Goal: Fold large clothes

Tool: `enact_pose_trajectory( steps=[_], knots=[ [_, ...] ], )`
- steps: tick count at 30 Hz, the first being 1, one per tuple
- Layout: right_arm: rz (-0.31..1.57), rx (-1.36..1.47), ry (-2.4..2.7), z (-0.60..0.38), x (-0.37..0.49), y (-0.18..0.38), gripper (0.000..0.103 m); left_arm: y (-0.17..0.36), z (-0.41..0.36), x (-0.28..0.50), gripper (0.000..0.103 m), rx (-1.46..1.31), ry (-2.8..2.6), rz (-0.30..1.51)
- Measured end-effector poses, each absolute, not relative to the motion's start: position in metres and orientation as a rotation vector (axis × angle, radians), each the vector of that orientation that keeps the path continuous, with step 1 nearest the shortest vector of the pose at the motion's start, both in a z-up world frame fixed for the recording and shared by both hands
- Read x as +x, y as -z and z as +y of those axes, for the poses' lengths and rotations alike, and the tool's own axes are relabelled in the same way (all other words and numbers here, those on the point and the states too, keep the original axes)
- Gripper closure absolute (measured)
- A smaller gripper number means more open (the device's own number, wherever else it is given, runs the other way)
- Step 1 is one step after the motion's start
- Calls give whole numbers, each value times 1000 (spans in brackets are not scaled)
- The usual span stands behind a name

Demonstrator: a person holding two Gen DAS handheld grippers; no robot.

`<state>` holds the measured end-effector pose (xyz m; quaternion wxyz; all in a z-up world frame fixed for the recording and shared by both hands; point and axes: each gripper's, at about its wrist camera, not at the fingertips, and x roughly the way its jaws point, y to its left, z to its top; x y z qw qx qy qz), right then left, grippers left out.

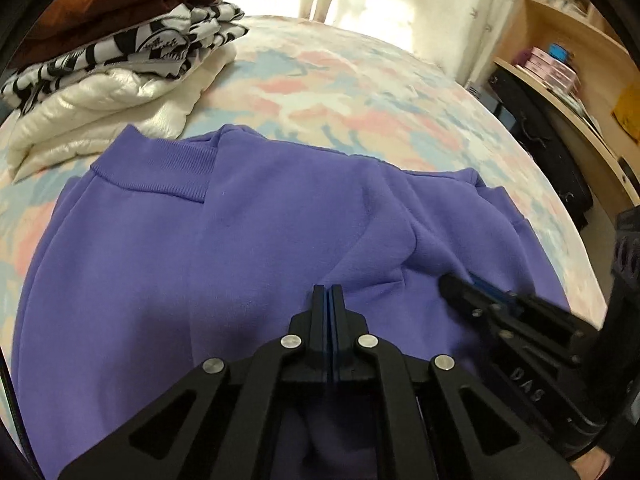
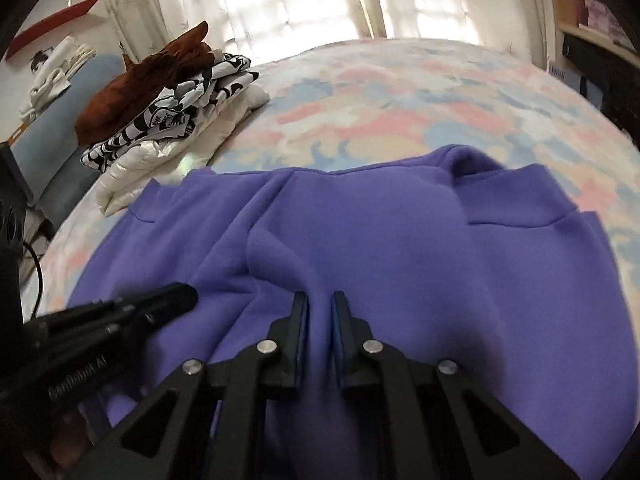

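A purple sweatshirt (image 1: 224, 240) lies spread on the bed, ribbed hem at the far side; it also shows in the right wrist view (image 2: 400, 248). My left gripper (image 1: 328, 292) is shut with its jaws pressed together, just over the cloth; I cannot tell whether cloth is pinched. It appears at the left in the right wrist view (image 2: 180, 294). My right gripper (image 2: 319, 300) has its jaws a little apart with a ridge of purple cloth rising between them. It appears at the right in the left wrist view (image 1: 460, 286).
A stack of folded clothes stands at the far left of the bed: brown garment (image 1: 120, 4), black-and-white one (image 1: 132, 56), white puffy jacket (image 1: 100, 116). The bed has a pastel patterned sheet (image 1: 340, 80). Curtains hang behind; wooden shelves (image 1: 580, 92) stand at the right.
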<state>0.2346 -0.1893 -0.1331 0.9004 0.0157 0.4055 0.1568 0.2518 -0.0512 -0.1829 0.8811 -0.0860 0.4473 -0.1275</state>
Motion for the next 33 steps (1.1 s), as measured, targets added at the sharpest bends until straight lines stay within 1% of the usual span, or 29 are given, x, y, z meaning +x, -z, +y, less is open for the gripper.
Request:
enact_pose_trajectory(
  steps=[2,6,13,18,20,22,23,25,26,33],
  knots=[
    [815,1,-311,-192,228,133,93,185,-48,252,102,-181,286,928],
    [802,32,-315,-200,224,136,92,188,-42,251,102,-225,305,927],
    [809,57,-321,-201,226,136,90,189,-43,247,102,-219,305,896],
    [820,26,-306,-192,222,131,81,183,-45,243,101,-223,300,892],
    [828,15,-304,-188,217,126,79,176,-43,239,93,-247,309,900],
    [837,39,-312,-189,210,118,79,169,-42,234,78,-253,304,901],
    [837,56,-321,-190,206,114,79,164,-41,229,73,-255,296,897],
    [825,79,-338,-192,194,104,79,154,-39,219,45,-245,262,883],
    [814,81,-337,-192,186,99,79,147,-36,209,42,-237,233,864],
    [789,104,-349,-201,130,72,79,118,-14,158,42,-244,186,832]
  ],
)
